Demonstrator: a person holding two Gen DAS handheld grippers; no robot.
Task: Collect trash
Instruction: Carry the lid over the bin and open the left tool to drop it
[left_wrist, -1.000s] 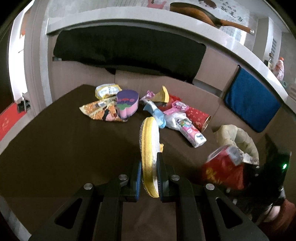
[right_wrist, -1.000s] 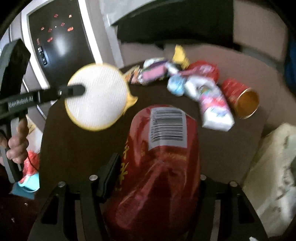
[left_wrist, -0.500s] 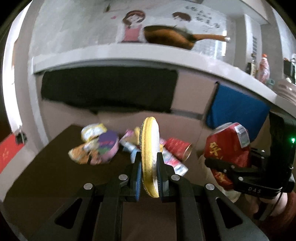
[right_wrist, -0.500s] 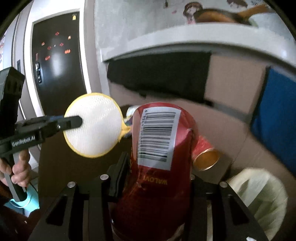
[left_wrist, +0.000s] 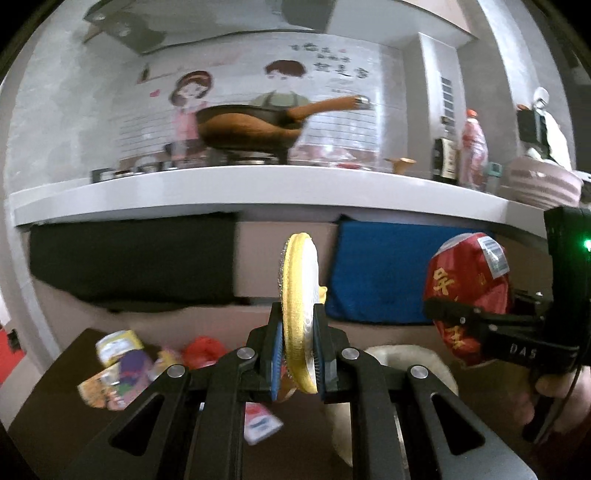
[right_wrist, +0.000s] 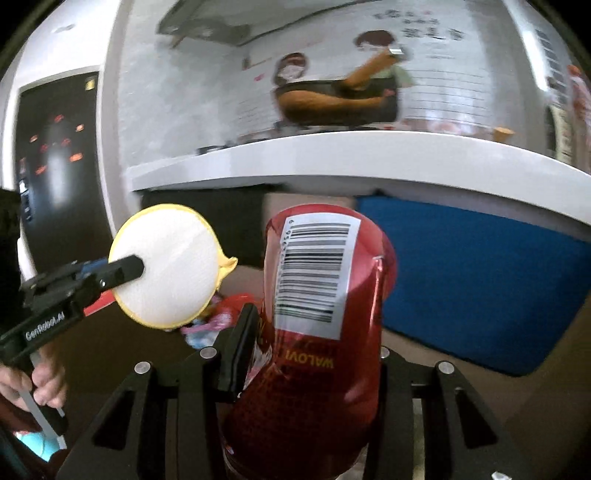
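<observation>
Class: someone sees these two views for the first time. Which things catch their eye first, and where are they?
The red snack bag with its barcode fills the right claw. Beside it, the left claw pinches a round yellow-rimmed pad edge-on. Behind both, a blue cloth hangs under the white counter.

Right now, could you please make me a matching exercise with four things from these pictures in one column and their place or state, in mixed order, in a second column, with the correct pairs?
Things:
1. round yellow-rimmed pad
2. red snack bag
3. blue cloth
4. brown pan

Places or states:
A. hangs on the cabinet front under the counter
B. clamped in the right claw
C. stands up on the white counter
D. clamped edge-on in the left claw

Pairs: 1-D, 2-B, 3-A, 4-C
</observation>
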